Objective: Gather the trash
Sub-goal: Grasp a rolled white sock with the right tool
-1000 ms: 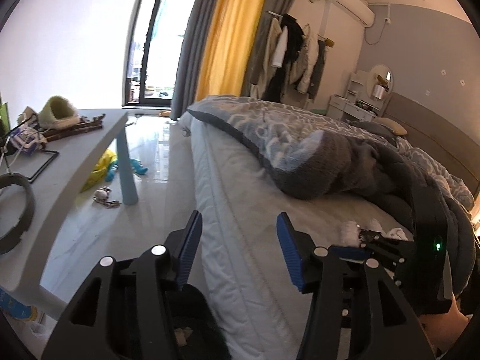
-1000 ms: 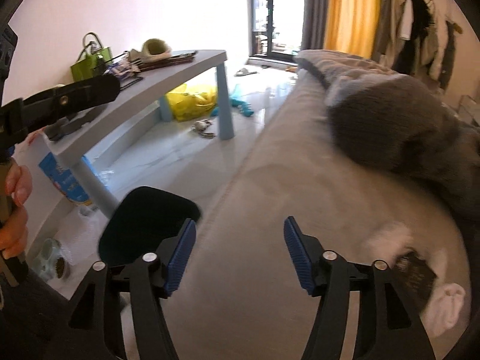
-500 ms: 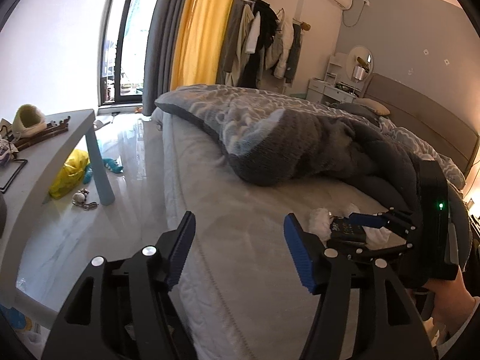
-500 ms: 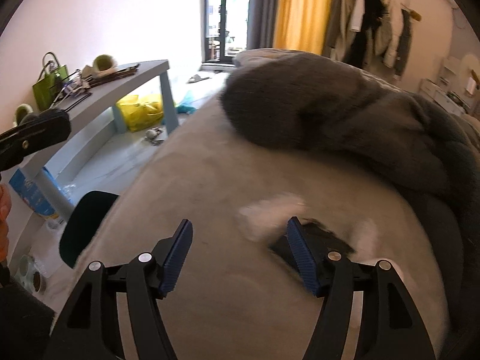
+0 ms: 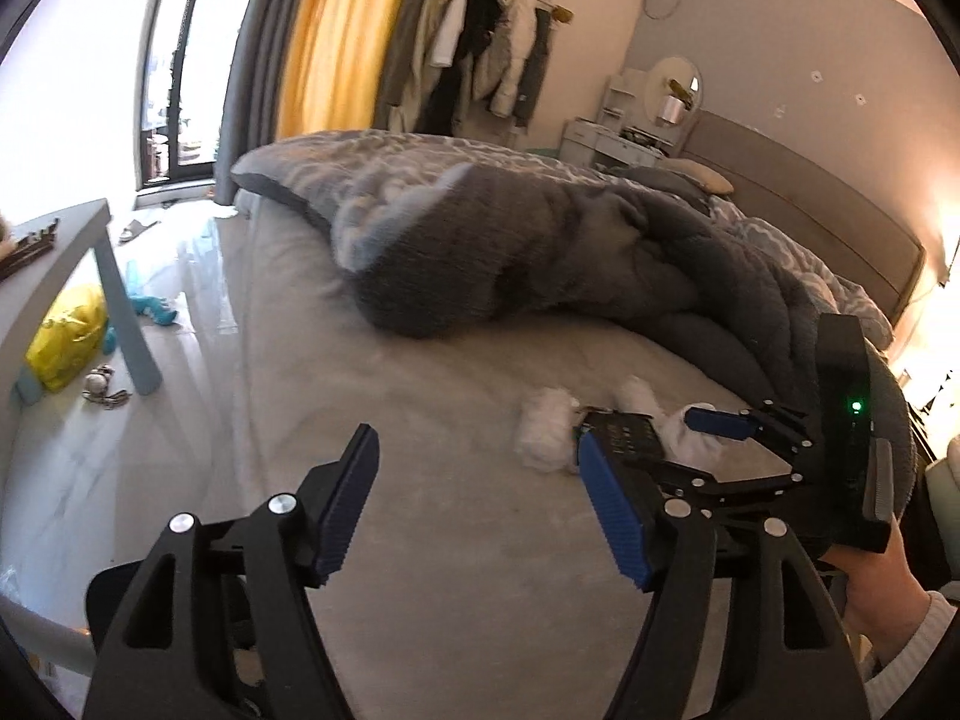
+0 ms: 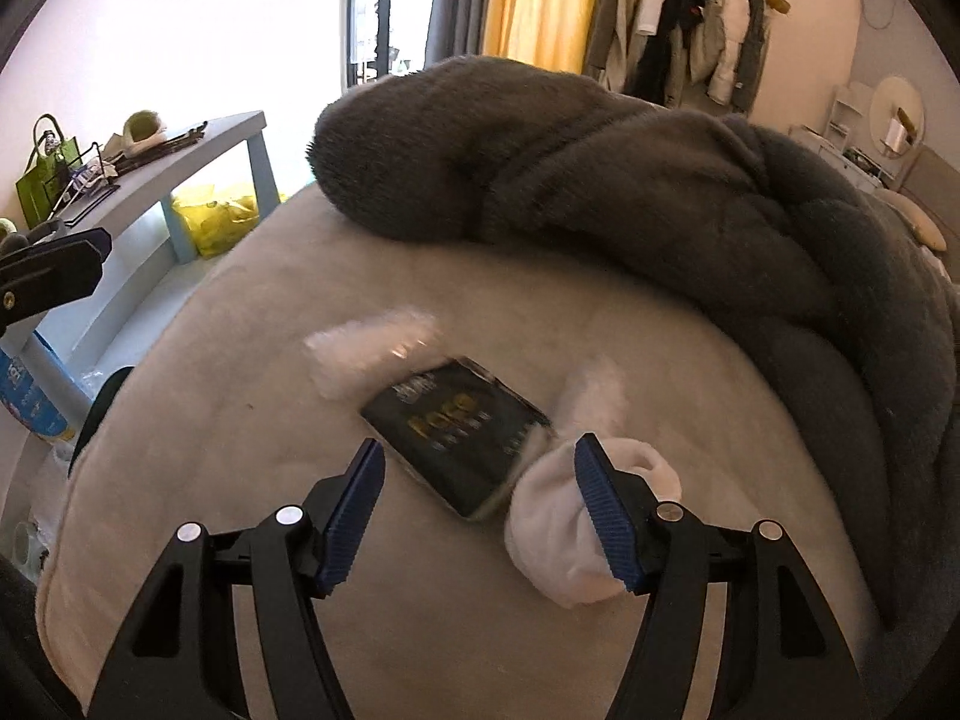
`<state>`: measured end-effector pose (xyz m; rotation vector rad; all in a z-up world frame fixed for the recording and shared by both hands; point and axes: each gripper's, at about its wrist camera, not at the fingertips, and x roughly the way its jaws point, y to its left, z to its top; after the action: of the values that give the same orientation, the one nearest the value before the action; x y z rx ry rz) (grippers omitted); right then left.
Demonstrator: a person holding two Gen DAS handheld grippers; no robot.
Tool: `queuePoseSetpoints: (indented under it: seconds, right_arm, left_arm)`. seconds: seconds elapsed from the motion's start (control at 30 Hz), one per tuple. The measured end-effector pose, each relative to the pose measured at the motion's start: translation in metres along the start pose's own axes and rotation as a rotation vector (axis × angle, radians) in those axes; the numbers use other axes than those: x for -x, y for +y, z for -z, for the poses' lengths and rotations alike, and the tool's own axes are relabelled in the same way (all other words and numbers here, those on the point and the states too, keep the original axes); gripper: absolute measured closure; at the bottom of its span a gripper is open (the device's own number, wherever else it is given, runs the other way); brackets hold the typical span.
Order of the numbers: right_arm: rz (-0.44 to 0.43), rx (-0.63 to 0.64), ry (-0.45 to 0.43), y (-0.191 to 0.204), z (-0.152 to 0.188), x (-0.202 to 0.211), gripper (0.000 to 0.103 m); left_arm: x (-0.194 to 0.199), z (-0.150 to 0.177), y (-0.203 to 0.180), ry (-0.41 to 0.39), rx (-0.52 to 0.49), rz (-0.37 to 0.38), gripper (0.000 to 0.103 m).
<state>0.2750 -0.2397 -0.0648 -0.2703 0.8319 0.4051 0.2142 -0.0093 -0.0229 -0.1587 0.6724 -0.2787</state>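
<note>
A dark flat packet (image 6: 456,432) with yellow print lies on the grey bed sheet (image 6: 240,420). A crumpled clear wrapper (image 6: 366,348) lies at its far left. White wads (image 6: 564,516) lie at its right. My right gripper (image 6: 477,510) is open and empty, its jaws just short of the packet's near edge. My left gripper (image 5: 480,504) is open and empty over the sheet, left of the trash. In the left wrist view the packet (image 5: 624,435), a wad (image 5: 543,432) and the right gripper (image 5: 660,456) show at the right.
A rumpled dark grey duvet (image 6: 600,180) covers the far side of the bed. A light blue table (image 6: 180,168) with a green bag (image 6: 45,180) stands left. A yellow bag (image 5: 66,336) and small items lie on the floor. A black bin (image 5: 108,600) sits below the bed edge.
Both grippers swung right from the floor side toward the bed. The right gripper came up to the packet and wads. Both stay open.
</note>
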Motion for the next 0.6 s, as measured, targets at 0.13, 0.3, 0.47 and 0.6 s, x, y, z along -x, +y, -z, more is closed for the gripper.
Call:
queuePoseSetpoints:
  seconds: [0.13, 0.3, 0.47, 0.6]
  right_arm:
    - [0.014, -0.019, 0.004, -0.013, 0.007, 0.001, 0.035]
    - [0.022, -0.062, 0.005, -0.033, 0.018, 0.004, 0.034]
    - [0.023, -0.115, 0.012, -0.053, 0.027, 0.006, 0.034]
    - [0.020, -0.161, 0.020, -0.067, 0.034, 0.003, 0.034]
  left_arm:
    - [-0.012, 0.001, -0.015, 0.025, -0.009, 0.036, 0.027]
    - [-0.028, 0.003, -0.030, 0.058, -0.017, 0.067, 0.021]
    - [-0.045, 0.007, -0.048, 0.097, -0.043, 0.102, 0.015]
    - [-0.059, 0.011, -0.062, 0.129, -0.073, 0.108, 0.012]
